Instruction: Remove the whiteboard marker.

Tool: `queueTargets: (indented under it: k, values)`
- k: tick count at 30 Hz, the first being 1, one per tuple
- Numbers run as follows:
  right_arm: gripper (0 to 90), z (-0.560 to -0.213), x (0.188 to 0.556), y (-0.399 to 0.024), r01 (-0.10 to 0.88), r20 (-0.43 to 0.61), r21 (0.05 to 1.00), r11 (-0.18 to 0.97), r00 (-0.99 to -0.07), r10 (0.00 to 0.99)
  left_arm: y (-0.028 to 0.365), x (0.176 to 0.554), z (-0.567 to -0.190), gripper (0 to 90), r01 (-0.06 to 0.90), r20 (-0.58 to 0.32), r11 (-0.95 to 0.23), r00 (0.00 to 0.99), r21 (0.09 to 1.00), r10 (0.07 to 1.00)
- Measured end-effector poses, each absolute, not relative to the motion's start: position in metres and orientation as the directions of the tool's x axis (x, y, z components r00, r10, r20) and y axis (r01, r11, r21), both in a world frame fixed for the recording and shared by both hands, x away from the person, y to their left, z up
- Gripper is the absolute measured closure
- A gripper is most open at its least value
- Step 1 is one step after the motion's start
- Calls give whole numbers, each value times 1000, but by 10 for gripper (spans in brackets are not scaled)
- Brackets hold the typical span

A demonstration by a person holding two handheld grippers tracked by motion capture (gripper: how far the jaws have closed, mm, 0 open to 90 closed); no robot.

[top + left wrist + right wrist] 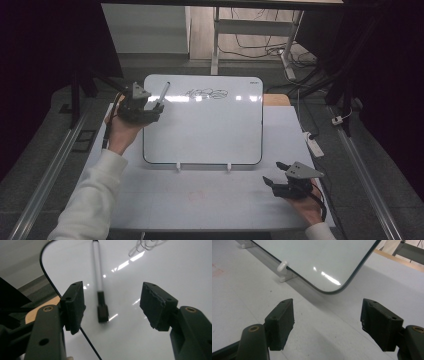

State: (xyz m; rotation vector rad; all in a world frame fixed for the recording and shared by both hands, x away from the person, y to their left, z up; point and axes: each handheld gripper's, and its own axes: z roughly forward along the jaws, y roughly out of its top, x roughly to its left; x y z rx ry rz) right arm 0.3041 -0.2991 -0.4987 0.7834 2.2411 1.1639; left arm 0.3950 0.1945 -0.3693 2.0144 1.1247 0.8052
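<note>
Scene: whiteboard (pixel 210 135) lies on table (pixel 200 200), propped on two small white clips at its near edge; scribble (pixel 206 93) near its far edge.
Marker: marker (pixel 162 94) lies on the board's far-left corner, just left of the scribble, apart from it.
Marker axis: long axis runs roughly near-to-far on the board, tilted a little; in the left gripper view the marker (pixel 100 285) runs away from the camera, dark end nearest.
Left gripper: left gripper (pixel 150 111) at the board's far-left edge, jaws spread wide, nothing between the pads; marker lies ahead in the gap line, not touched.
Right gripper: right gripper (pixel 276 175) on the table off the board's near-right corner, jaws apart and empty, well away from the marker; board corner (pixel 332 290) lies ahead of it.
Nearer hand: left, clearly.
Key relation: marker lies lengthwise along the left gripper's reach, so the jaws would close across its width.
Likely next: a judgement only, left gripper advances and pinches the dark end.
Risk: round barrel may roll on the slick board.
</note>
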Motion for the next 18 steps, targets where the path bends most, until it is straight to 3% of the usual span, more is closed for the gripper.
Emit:
queueTargets:
  k: [6,18]
  values:
    - [270,-499,301,-304,275,-150,844,460,-703,695,188,425,-365,423,457,192,-379,405,804,894]
    - [273,-500,302,-298,273,-154,838,473,-713,684,171,461,-368,607,468,289,-460,392,755,873]
